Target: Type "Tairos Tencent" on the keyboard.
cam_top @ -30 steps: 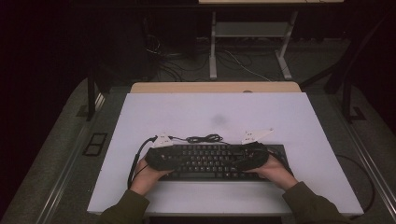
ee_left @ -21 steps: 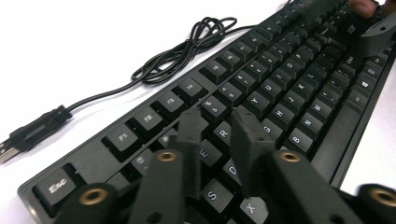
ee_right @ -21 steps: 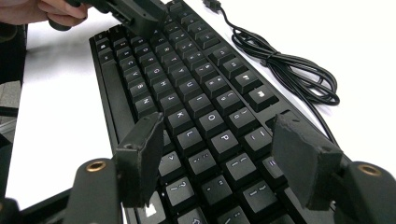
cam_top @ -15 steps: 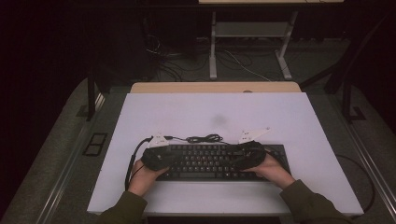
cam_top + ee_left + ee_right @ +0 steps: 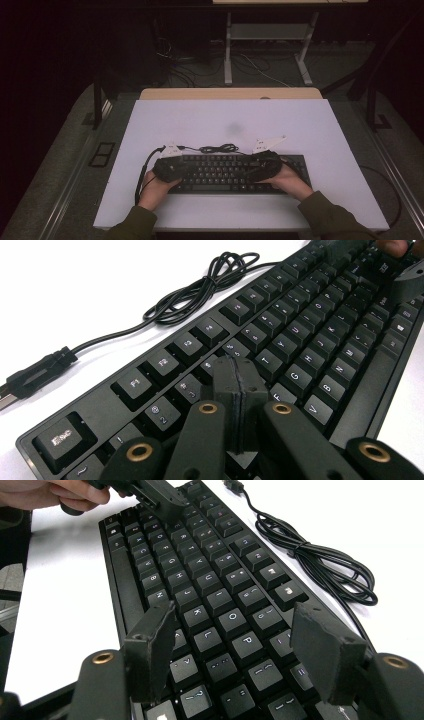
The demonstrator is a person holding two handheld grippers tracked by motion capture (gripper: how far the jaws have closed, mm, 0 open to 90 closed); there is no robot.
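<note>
Black keyboard [image 5: 225, 172] flat on white table [image 5: 225, 120], near its front edge, same spot as a second ago. Left of keyboard: left hand [image 5: 152, 192] with left gripper [image 5: 170, 167] over the left end of the keys. In left gripper view, left gripper [image 5: 239, 385] pressed together, pad against pad, nothing between, tips low over the number and letter rows near the left end; jaws just closed from partly apart a second ago. No visible shift of that hand against the keyboard since then. Behind keyboard, about mid-length: black cable [image 5: 217, 148] bunched on the table, plug [image 5: 35, 375] lying free past the left rear corner. Right end of keyboard: right gripper [image 5: 260, 167] in right hand [image 5: 287, 180], unmoved. In right gripper view, right gripper [image 5: 235, 640] apart, spread above the right-hand keys, clamped on nothing, width as before.
</note>
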